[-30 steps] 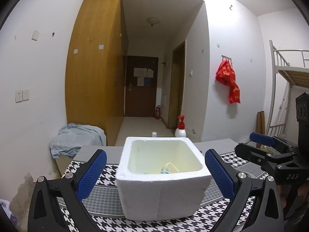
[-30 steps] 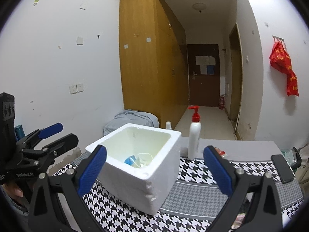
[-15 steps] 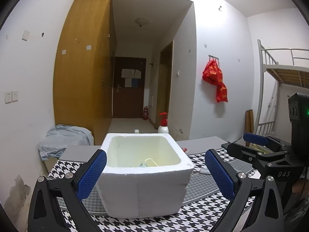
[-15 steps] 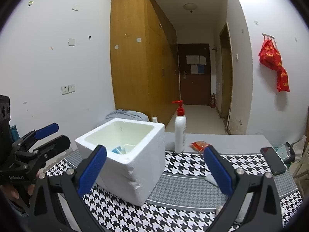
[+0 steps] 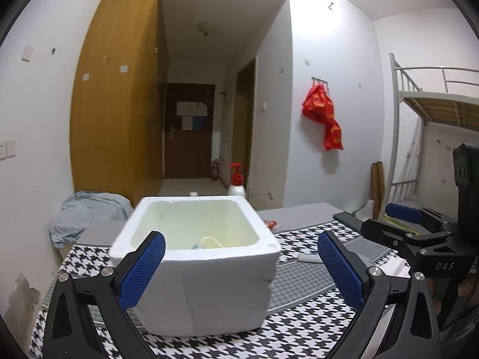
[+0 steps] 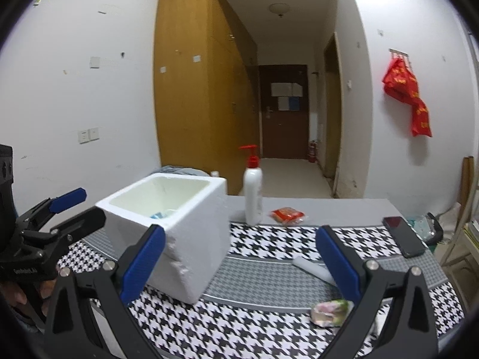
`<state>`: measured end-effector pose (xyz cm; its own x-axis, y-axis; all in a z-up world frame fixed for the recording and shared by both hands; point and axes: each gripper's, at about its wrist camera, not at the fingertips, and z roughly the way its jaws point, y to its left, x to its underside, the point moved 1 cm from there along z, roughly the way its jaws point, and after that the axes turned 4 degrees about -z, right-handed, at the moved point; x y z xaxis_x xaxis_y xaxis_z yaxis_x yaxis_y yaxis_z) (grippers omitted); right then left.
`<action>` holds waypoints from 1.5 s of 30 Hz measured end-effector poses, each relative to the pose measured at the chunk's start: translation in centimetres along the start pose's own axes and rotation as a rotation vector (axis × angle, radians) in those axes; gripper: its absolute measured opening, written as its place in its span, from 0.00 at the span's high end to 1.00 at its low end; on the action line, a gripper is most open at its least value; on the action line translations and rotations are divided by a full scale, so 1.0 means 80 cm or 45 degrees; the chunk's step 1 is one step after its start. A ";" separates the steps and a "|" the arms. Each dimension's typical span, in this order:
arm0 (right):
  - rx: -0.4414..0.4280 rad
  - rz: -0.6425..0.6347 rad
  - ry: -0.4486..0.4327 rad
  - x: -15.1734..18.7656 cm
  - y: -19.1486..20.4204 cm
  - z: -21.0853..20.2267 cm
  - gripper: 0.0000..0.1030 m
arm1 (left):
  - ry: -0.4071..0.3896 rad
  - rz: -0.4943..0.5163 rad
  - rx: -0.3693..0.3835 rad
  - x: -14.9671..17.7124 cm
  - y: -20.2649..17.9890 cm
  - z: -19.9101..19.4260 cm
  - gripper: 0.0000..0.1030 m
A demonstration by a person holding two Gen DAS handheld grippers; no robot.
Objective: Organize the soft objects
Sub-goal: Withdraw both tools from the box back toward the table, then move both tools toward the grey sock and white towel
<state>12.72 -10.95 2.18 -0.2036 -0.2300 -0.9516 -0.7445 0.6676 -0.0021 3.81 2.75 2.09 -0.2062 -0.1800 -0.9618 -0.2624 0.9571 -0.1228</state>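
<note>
A white foam box (image 5: 209,272) stands on the houndstooth cloth; it also shows in the right wrist view (image 6: 179,233). Inside lie a pale yellow item (image 5: 211,241) and something blue (image 6: 157,216). My left gripper (image 5: 242,269) is open and empty, close in front of the box. My right gripper (image 6: 239,264) is open and empty, to the right of the box. On the cloth lie a white tube-like item (image 6: 311,269), a pink-green packet (image 6: 329,311) and a red packet (image 6: 287,214).
A white pump bottle (image 6: 253,194) with a red top stands behind the box. A black phone (image 6: 404,236) lies at the right. A blue-grey cloth heap (image 5: 86,215) lies beyond the table's left end. A bunk bed frame (image 5: 434,113) stands at the right.
Both grippers have drawn back and swung right. The box has shifted left in both views, and the tube-like item and pink-green packet have come into the right wrist view.
</note>
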 end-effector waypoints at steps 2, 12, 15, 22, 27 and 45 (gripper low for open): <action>0.026 0.018 0.004 0.004 -0.008 -0.003 0.01 | 0.021 -0.006 0.043 0.001 -0.003 0.005 0.01; 0.159 0.072 0.007 0.016 -0.041 -0.033 0.01 | 0.047 0.039 0.148 0.004 -0.039 0.021 0.01; 0.198 0.102 0.009 0.023 -0.052 -0.043 0.01 | 0.060 0.050 0.187 0.006 -0.049 0.025 0.01; 0.290 0.141 0.020 0.036 -0.074 -0.069 0.01 | 0.083 0.061 0.272 0.009 -0.073 0.035 0.01; 0.335 0.177 0.023 0.042 -0.089 -0.082 0.01 | 0.092 0.077 0.327 0.014 -0.088 0.036 0.01; 0.462 0.267 0.070 0.070 -0.131 -0.109 0.01 | 0.170 0.080 0.415 0.028 -0.131 0.067 0.01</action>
<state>13.79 -25.42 -0.47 -0.3676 -0.0936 -0.9252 -0.4135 0.9076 0.0725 11.18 -6.45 -0.08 -0.3394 -0.1256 -0.9322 0.0648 0.9856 -0.1564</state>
